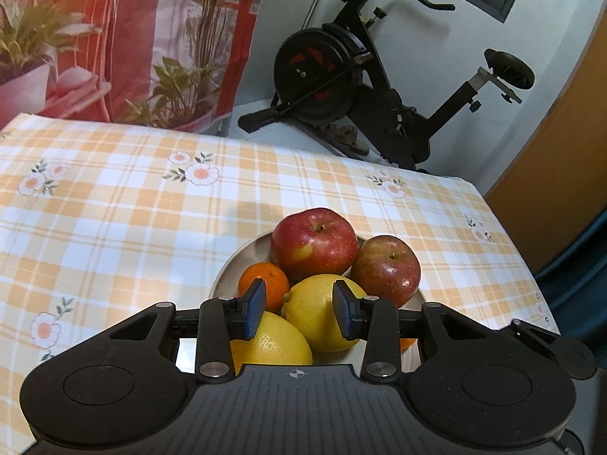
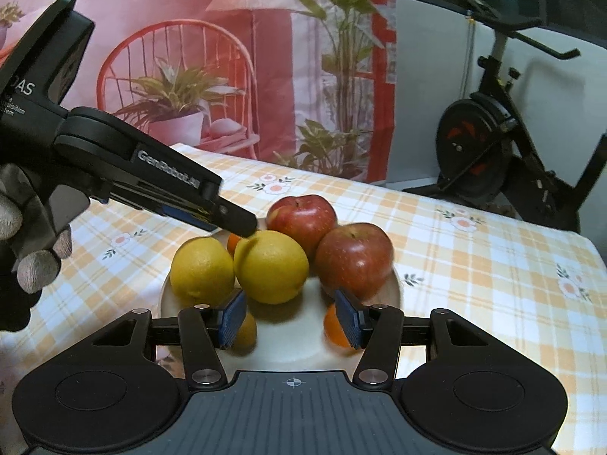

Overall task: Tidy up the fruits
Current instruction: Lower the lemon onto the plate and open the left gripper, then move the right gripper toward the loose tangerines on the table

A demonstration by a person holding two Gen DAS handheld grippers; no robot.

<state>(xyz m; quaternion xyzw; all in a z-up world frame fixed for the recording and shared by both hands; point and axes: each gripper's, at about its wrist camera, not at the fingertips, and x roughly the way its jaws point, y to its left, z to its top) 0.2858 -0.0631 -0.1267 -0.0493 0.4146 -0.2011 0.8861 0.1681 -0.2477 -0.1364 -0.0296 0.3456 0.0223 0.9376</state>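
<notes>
A pale plate (image 1: 235, 261) (image 2: 296, 345) on the checked tablecloth holds two red apples (image 1: 313, 242) (image 1: 387, 265), two lemons (image 1: 318, 314) (image 1: 273, 341) and a small orange (image 1: 263, 280). My left gripper (image 1: 300, 309) hovers just over the lemon nearest the apples, jaws slightly apart with nothing pressed between them. In the right wrist view it reaches in from the left (image 2: 242, 227) above that lemon (image 2: 271, 265). My right gripper (image 2: 291, 318) is open over bare plate at the near rim. A small orange (image 2: 335, 328) sits behind one pad and another (image 2: 244, 331) behind the other.
A gloved hand (image 2: 34, 246) holds the left gripper. Beyond the table's far edge stand an exercise bike (image 1: 341, 87) (image 2: 493, 159) and a printed red curtain (image 1: 151, 38). A wooden door (image 1: 561, 151) is at the right. Bare tablecloth (image 1: 114, 208) lies left of the plate.
</notes>
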